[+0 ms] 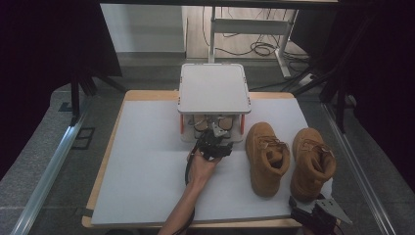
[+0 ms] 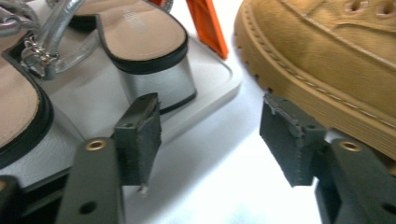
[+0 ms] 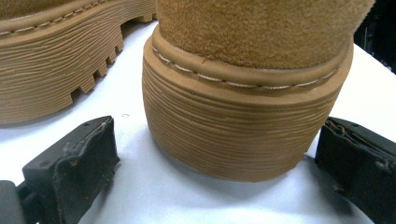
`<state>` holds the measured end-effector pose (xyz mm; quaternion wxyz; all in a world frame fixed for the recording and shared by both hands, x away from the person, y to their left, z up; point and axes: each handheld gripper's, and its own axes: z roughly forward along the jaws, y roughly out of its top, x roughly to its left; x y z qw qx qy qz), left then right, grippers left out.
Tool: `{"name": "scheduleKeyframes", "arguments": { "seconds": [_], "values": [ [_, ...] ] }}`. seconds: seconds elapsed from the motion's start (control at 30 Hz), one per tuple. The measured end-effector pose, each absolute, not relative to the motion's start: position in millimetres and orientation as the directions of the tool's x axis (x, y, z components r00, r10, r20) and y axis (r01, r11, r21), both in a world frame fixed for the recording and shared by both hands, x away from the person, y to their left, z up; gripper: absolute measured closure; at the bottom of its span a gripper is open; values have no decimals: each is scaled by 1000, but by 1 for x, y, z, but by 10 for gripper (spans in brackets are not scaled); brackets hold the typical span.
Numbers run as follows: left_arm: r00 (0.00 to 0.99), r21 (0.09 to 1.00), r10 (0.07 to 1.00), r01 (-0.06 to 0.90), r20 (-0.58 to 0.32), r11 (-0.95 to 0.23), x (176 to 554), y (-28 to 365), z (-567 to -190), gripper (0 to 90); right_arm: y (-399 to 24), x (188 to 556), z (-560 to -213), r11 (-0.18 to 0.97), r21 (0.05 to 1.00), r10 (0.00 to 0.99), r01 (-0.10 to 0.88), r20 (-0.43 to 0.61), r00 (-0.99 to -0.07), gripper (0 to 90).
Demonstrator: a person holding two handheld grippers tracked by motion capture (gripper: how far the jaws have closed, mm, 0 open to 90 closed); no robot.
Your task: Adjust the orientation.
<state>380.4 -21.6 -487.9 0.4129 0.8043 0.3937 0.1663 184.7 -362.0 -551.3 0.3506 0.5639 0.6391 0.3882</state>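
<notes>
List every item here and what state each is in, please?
Left hand-held gripper: open, holding nothing.
Right hand-held gripper: open, behind right boot's heel.
Left boot: upright on table.
Right boot: upright on table.
Sandals: resting on rack's lower shelf.
Rack: top shelf bare.

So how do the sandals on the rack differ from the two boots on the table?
The sandals are open, with silver straps, black-edged soles and a silver block heel; the boots are closed, tan, lace-up, with thick ridged soles. The sandals sit on the lower shelf of the small white rack; the boots stand on the white table to its right. The boots look bulkier. Both are pairs of footwear, standing upright.
</notes>
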Motion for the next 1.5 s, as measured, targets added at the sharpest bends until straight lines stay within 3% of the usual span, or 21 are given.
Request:
{"name": "scheduleKeyframes", "arguments": {
  "seconds": [0.03,0.43,1.5],
  "values": [
    [646,797,760,495,-70,-347,378,-19,-486,305,-362,185,-551,61,891,993,450,-8,-118,0],
    [693,786,714,496,-101,-370,361,-7,-481,169,-362,185,-551,63,892,993,448,-11,-118,0],
    [705,799,707,452,-48,-397,310,65,-459,129,-362,185,-551,61,891,993,449,-9,-116,0]
  ]
}}
